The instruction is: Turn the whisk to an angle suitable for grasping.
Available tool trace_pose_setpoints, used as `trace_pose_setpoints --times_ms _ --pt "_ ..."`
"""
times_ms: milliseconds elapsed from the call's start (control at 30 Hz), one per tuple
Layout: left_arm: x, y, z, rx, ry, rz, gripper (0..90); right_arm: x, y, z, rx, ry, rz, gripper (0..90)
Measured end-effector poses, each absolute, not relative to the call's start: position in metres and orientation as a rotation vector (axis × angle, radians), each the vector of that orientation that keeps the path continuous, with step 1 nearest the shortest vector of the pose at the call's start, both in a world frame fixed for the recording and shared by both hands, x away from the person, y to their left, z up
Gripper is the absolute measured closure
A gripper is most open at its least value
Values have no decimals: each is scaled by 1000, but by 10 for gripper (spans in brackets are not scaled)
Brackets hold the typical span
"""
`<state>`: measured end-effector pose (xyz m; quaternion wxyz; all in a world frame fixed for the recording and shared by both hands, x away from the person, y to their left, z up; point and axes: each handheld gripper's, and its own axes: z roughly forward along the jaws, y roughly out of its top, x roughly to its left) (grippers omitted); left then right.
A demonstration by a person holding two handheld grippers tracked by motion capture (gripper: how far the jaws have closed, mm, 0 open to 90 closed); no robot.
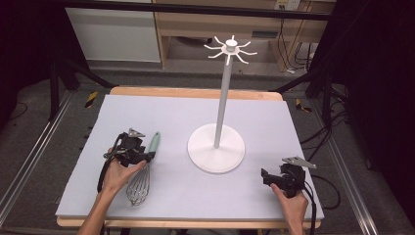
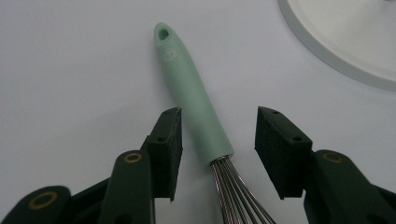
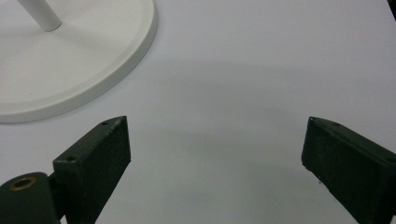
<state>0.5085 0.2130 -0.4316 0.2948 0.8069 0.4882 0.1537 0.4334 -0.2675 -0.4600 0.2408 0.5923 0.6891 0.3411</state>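
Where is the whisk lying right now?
In the high view the whisk lies flat on the table's left side, left of the white stand. Its green handle sits between the left gripper's open jaws, one pad touching or nearly touching it.

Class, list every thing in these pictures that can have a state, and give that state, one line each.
Whisk: lying flat on the table, mint handle between the left gripper's fingers, not yet clamped.
Left gripper: open, fingers either side of the whisk handle.
Right gripper: open wide, nothing between its fingers.
Stand: upright, its hooks bare.
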Motion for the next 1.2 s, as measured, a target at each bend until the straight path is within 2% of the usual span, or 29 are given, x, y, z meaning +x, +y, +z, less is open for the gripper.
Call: trace_pose_setpoints --times_ms 167,400,1200 --pt "514 211 -438 2180 1321 388 512 434 -267 -460 1636 1884 934 85" --pt "519 207 -445 2225 1357 363 566 434 -268 -460 1633 1884 935 84" --pt "529 201 -453 2265 1459 298 630 435 -267 -461 1633 1900 928 84"
